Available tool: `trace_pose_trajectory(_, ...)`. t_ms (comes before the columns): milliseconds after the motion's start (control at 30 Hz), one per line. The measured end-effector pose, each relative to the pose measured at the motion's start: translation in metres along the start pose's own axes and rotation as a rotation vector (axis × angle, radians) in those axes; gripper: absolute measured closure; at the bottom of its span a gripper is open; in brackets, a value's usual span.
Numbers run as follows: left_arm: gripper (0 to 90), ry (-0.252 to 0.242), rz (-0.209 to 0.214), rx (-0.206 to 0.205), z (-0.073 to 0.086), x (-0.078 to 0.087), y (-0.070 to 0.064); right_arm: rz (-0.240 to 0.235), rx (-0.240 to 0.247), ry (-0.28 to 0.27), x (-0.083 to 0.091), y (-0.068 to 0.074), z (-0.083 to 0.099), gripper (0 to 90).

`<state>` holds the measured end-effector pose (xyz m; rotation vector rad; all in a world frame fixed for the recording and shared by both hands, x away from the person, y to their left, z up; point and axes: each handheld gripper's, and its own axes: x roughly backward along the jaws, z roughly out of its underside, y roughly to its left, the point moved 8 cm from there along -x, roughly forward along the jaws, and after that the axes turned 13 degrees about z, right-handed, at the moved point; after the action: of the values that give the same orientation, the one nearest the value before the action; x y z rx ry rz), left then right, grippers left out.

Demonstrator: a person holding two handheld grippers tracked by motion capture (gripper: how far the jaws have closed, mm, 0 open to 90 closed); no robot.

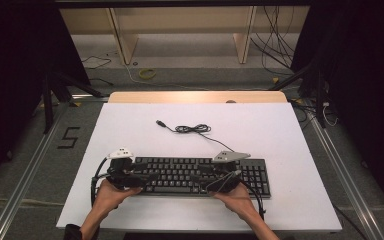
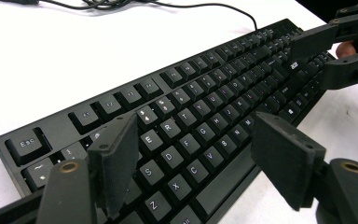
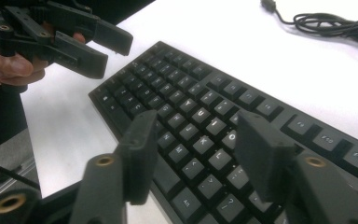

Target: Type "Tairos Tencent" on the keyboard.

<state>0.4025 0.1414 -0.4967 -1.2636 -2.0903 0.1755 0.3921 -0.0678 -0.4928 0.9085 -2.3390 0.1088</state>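
Two grippers, left [image 1: 139, 181] and right [image 1: 206, 181], hover with jaws spread over the keyboard [image 1: 200, 175] lying near the table's [image 1: 290, 150] front edge, and I reckon each should come down level and close squarely, gripping both ends evenly.

We hold our black two-jaw left gripper [image 1: 136, 178] and black two-jaw right gripper [image 1: 211, 179] low, jaws parted, pointing inward toward each other.
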Motion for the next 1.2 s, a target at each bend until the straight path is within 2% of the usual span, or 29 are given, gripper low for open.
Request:
trace_pose_trajectory(200,31.7,0.0,0.0,-0.003,-0.001,-0.001,0.0,0.007,-0.005,-0.031,0.009,-0.003,-0.001,43.2)
trace_pose_trajectory(400,31.6,0.013,0.006,-0.014,-0.003,-0.005,-0.002,0.018,-0.012,-0.032,0.013,-0.007,0.001,38.5)
trace_pose_trajectory(867,32.1,0.021,0.012,-0.017,-0.006,-0.013,-0.001,0.03,-0.011,-0.036,0.019,-0.01,0.005,35.8)
trace_pose_trajectory(1200,34.1,0.049,0.021,-0.037,-0.009,-0.025,-0.002,0.034,-0.018,-0.042,0.026,-0.013,0.008,35.4)
